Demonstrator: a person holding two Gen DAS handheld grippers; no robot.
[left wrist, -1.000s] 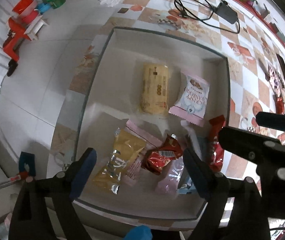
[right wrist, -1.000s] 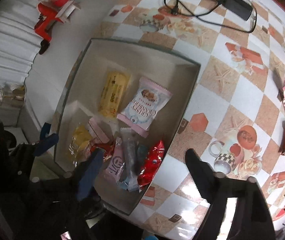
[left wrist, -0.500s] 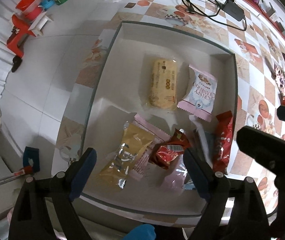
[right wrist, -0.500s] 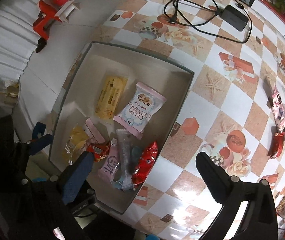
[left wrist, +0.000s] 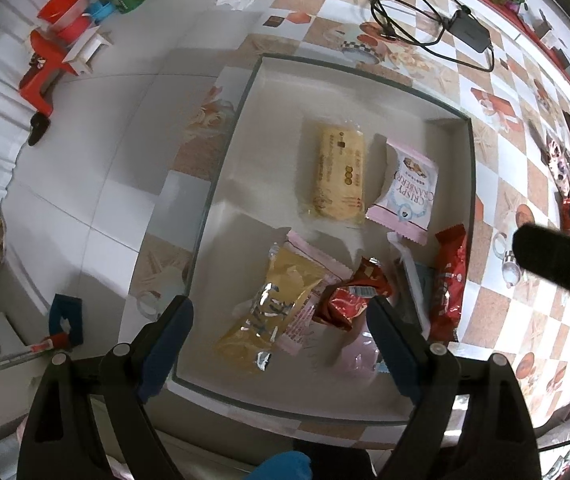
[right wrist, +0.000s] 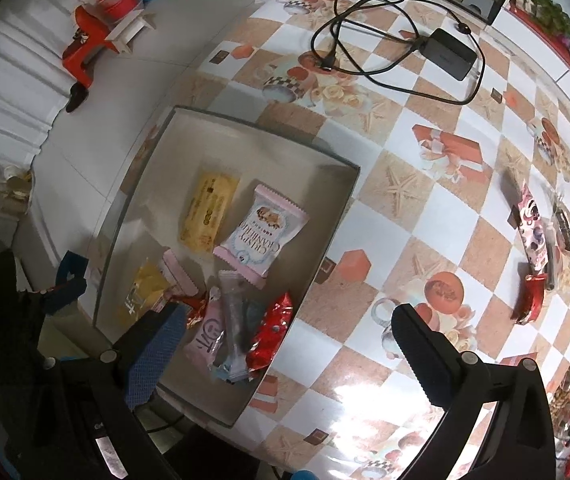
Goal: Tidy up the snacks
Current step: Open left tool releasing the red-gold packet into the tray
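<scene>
Both grippers point down over the snack box [left wrist: 221, 184], a shallow grey open-top box at the table [right wrist: 425, 216] edge, checkered cloth under it

Left gripper [left wrist: 281, 320]: jaws wide apart, nothing between the pads, hanging above the near end of the box. Right gripper [right wrist: 289, 336]: jaws spread as wide as they go, just been opening, nothing between them; one finger over the near end of the box, the other over bare tablecloth just outside its wall

In the box, far half:
- yellow biscuit pack [left wrist: 339, 178] lying flat
- pink-and-white "Crispy Cranberry" pack [left wrist: 407, 196] just beside it, edges touching or nearly so

Near half, a loose pile, packs overlapping:
- gold foil pack [left wrist: 269, 312] on top of a pink wrapper [left wrist: 313, 264]
- small red crumpled pack [left wrist: 349, 296] beside those
- long red pack [right wrist: 271, 332] along the wall on the table side
- grey stick pack [right wrist: 235, 320] lying over a pale pink pack [right wrist: 207, 336]; light blue wrapper peeking out under them, can't tell what it is

Outside the box: more snacks [right wrist: 531, 232] lie well apart, near the table's far right side, among them a red one [right wrist: 529, 296]. Black power adapter [right wrist: 449, 54] with coiled cable sits beyond the box. Red stool [right wrist: 85, 48] and coloured tubs on the floor
</scene>
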